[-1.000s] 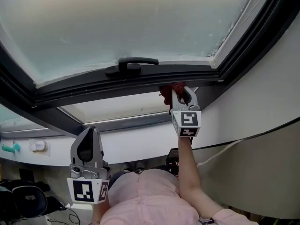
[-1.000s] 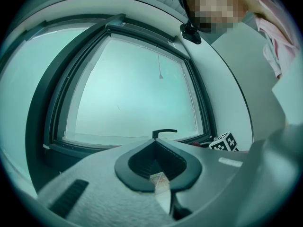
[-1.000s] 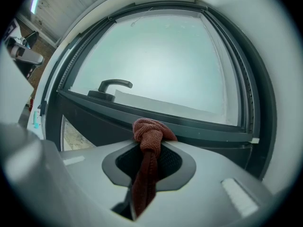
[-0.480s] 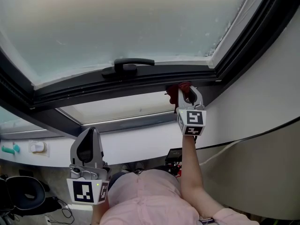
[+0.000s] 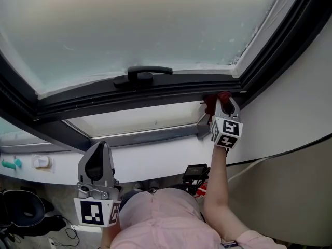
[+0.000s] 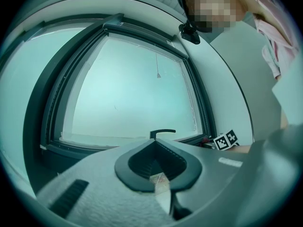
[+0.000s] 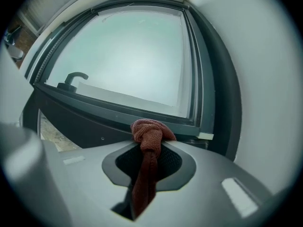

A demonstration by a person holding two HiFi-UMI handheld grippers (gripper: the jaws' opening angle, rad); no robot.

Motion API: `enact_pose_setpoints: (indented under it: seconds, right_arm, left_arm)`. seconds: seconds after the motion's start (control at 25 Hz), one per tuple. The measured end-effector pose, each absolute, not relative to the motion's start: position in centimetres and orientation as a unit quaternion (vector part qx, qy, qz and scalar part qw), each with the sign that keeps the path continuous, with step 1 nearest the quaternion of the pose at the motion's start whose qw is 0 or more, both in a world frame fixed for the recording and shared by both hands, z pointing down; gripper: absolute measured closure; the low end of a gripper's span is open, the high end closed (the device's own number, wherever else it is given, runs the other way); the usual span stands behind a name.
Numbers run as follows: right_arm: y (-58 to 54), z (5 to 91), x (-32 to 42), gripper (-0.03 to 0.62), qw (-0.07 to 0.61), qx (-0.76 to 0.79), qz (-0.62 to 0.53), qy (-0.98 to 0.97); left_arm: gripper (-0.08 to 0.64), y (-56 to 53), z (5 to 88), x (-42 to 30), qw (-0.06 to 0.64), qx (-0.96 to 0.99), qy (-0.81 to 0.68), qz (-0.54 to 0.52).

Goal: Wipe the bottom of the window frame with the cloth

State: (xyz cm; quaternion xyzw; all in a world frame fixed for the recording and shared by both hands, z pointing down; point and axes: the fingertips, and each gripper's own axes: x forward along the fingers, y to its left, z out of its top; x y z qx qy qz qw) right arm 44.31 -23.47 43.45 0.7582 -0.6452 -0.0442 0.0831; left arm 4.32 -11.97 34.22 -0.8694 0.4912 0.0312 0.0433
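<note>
We're clamping the right gripper [image 5: 223, 104] on the cloth [image 7: 149, 131]; the left gripper [image 5: 97, 164] is hanging closed, empty, near left. We're pressing at the window frame [image 5: 129, 95], bottom rail, far-right corner. Prob best: working the bunched cloth into the corner w/ even pressure.

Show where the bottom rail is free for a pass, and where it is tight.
Free: the bottom rail between the handle and the right tool, and left of the handle. Tight: the right corner, beside the cloth.
</note>
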Motion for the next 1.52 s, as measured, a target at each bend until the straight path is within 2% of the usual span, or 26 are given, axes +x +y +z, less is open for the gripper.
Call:
enact_pose_setpoints:
  seconds: [0.6, 1.52]
  right_arm:
    - [-22.9, 43.6, 51.3, 0.526, 0.073, 0.804, -0.023, -0.59]
    - [-22.9, 43.6, 52.5, 0.528, 0.1, 0.8, -0.039, -0.59]
  left_arm:
    - [0.565, -12.5, 34.1, 4.4, 0.046, -0.866, 0.497, 0.031]
    - [0.565, -11.0, 33.9, 2.8, 0.045, -0.853, 0.519, 0.034]
